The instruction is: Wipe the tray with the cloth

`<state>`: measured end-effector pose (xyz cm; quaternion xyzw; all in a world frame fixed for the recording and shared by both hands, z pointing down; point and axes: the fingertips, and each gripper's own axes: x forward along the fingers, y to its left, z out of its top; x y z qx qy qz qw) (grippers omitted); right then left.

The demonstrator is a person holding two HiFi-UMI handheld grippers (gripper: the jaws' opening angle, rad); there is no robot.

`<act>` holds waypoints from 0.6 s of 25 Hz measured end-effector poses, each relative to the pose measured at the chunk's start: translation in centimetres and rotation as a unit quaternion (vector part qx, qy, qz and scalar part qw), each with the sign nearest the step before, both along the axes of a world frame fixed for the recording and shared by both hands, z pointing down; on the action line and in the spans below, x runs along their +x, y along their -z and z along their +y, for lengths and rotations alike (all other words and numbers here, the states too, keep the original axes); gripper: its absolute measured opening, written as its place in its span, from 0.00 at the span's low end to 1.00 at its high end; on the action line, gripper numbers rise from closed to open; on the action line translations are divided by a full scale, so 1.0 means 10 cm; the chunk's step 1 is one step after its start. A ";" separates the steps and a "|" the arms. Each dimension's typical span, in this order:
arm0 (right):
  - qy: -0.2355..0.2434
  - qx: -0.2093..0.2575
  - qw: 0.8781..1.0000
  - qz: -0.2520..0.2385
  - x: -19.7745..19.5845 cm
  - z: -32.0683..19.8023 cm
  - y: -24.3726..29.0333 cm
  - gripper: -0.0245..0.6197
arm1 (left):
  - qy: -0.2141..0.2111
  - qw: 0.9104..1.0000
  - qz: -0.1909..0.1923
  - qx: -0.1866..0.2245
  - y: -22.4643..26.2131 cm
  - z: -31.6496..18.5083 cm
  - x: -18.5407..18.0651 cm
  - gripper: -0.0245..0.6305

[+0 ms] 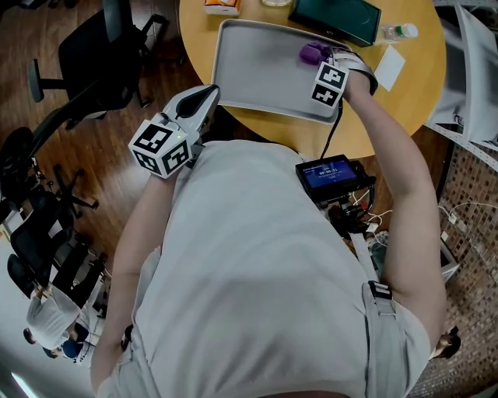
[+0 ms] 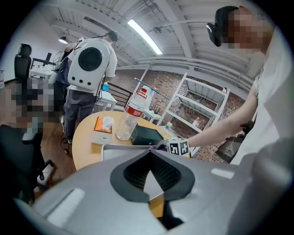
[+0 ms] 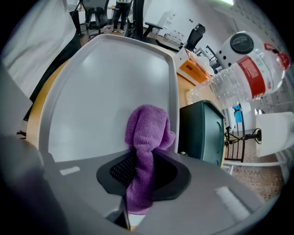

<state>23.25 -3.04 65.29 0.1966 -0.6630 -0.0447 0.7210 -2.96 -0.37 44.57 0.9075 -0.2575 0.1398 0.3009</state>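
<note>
The grey tray lies on the round wooden table. My right gripper hangs over the tray's right part, shut on a purple cloth. In the right gripper view the cloth runs up from between the jaws of this gripper and bunches on the tray near its right rim. My left gripper hovers at the tray's near-left corner. Its tips meet with nothing between them, and the tray lies just beyond them.
A dark green case stands beyond the tray, with a clear plastic bottle and an orange box further along. A white card and small bottle lie right. Office chairs stand left; a person stands behind the table.
</note>
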 end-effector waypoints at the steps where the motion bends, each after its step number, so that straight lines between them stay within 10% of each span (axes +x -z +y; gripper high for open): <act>1: 0.004 -0.002 1.000 -0.003 -0.06 0.08 0.00 0.15 | -0.001 1.000 0.001 0.000 0.00 0.02 -0.01 0.04; 15: 0.076 -0.122 0.986 -0.079 -1.05 1.37 -0.02 0.16 | -0.007 1.000 0.013 0.007 0.05 0.14 -0.15 0.04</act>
